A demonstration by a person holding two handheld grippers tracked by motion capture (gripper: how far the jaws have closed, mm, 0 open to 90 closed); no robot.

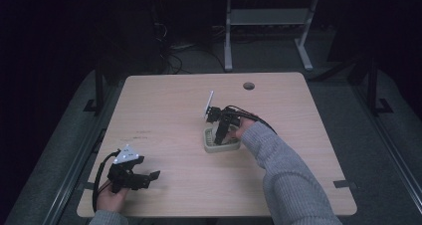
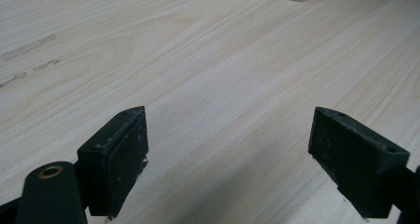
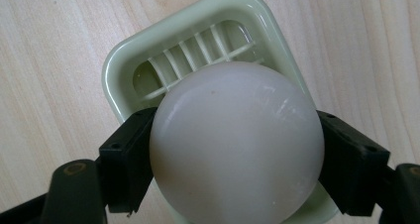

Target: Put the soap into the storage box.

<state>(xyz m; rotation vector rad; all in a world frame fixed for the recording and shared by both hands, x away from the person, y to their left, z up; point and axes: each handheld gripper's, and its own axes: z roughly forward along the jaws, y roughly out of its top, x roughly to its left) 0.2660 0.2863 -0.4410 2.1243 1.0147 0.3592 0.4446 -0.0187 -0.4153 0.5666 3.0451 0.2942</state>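
With the white ball [image 3: 236, 144] pinched between the right gripper [image 3: 236, 154] fingers just above the pale green slotted tray [image 3: 130, 60], lower it straight and release gently so it settles, while the left gripper [image 2: 228, 149], fingers spread, stays clear.

White egg-shaped ball [image 3: 236, 144] is sitting clamped between black pads, poised directly over pale green slotted tray [image 3: 148, 60] lying flat mid-table.
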